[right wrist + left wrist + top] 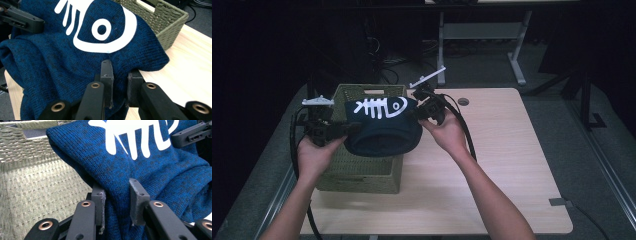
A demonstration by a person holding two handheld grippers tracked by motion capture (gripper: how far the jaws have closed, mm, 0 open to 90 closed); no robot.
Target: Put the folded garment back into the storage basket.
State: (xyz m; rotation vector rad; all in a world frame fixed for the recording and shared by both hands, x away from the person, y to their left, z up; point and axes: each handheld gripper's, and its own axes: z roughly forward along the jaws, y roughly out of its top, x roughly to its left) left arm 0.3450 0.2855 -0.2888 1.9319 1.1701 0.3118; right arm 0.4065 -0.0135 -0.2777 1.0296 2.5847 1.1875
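Blue knit sweater (382,130), white fish-skeleton print on top, folded and hanging between my grippers above the basket (362,172). My left gripper (117,202) is clamped on one edge, my right gripper (118,82) pinches the other. Woven green basket sits just beneath on the wooden table (492,170).

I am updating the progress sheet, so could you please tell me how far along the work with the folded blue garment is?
Done: the blue garment is folded into a bundle, fish-skeleton print up. In hand: the left gripper and right gripper are each shut on one end, holding it over the woven basket. Left: it is probably meant to be lowered into the basket and released, though it could instead be coming out.
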